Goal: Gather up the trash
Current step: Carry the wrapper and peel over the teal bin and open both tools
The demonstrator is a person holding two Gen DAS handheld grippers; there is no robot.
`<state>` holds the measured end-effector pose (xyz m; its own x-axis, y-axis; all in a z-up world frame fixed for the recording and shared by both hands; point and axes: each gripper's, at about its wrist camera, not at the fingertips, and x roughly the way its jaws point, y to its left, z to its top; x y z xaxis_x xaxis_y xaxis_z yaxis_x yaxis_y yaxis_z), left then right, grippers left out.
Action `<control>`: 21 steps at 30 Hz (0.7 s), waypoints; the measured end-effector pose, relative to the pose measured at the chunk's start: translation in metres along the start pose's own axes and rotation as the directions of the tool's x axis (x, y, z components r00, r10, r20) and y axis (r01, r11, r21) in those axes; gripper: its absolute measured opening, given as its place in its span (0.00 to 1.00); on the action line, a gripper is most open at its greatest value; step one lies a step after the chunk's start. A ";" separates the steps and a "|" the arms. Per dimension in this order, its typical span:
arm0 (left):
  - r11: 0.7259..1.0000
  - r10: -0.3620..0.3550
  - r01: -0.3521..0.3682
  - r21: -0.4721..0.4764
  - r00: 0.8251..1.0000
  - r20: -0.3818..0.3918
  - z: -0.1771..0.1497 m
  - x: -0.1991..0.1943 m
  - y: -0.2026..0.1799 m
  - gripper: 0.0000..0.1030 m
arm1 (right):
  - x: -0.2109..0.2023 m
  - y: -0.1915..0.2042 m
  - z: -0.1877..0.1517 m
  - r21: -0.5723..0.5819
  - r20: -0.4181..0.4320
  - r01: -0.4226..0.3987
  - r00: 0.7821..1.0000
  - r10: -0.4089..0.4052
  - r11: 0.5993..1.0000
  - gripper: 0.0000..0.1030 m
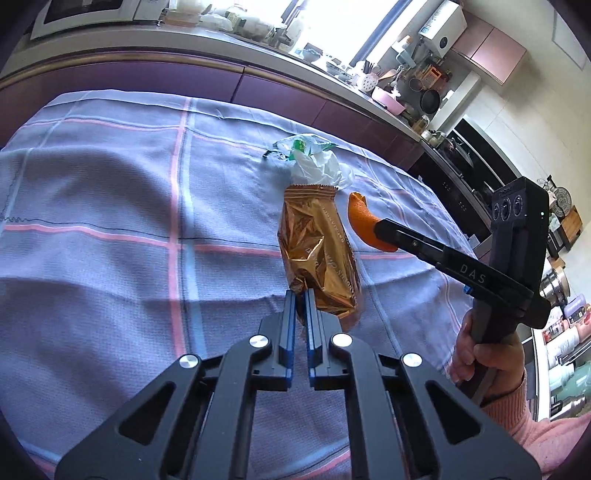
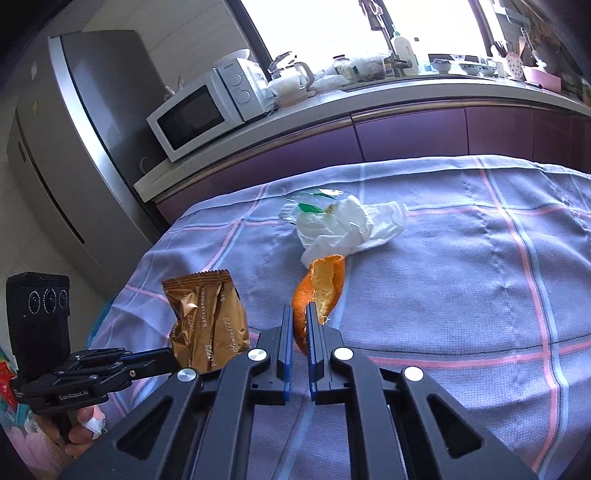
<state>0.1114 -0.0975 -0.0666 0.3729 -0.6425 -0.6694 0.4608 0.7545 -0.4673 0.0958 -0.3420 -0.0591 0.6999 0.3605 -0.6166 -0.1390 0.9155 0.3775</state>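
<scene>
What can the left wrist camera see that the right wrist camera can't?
Only the left wrist view shows the hand in a pink sleeve and the water heater.

Only the right wrist view shows the fridge and the microwave.

Both show the left gripper shut on the gold wrapper, the right gripper shut on the orange peel, and the white crumpled bag on the checked cloth.
</scene>
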 end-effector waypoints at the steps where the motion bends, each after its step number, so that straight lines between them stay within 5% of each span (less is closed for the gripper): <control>1: 1.000 0.003 -0.003 -0.008 1.000 0.004 -0.001 -0.004 0.002 0.05 | 0.001 0.006 0.001 -0.012 -0.002 -0.009 1.000 0.009 1.000 0.06; 14: 0.998 0.012 -0.008 -0.068 0.998 0.066 -0.012 -0.038 0.028 0.05 | 0.018 0.052 -0.006 -0.078 -0.054 -0.099 0.994 0.095 0.992 0.05; 21: 0.991 0.073 -0.056 -0.119 0.988 0.139 -0.017 -0.079 0.051 0.05 | 0.029 0.089 0.000 -0.139 -0.064 -0.170 0.985 0.163 0.976 0.05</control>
<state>0.0919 -0.0062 -0.0473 0.5138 -0.5983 -0.6149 0.3403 0.8001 -0.4940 0.1037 -0.2501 -0.0428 0.6215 0.5153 -0.5901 -0.3519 0.8566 0.3773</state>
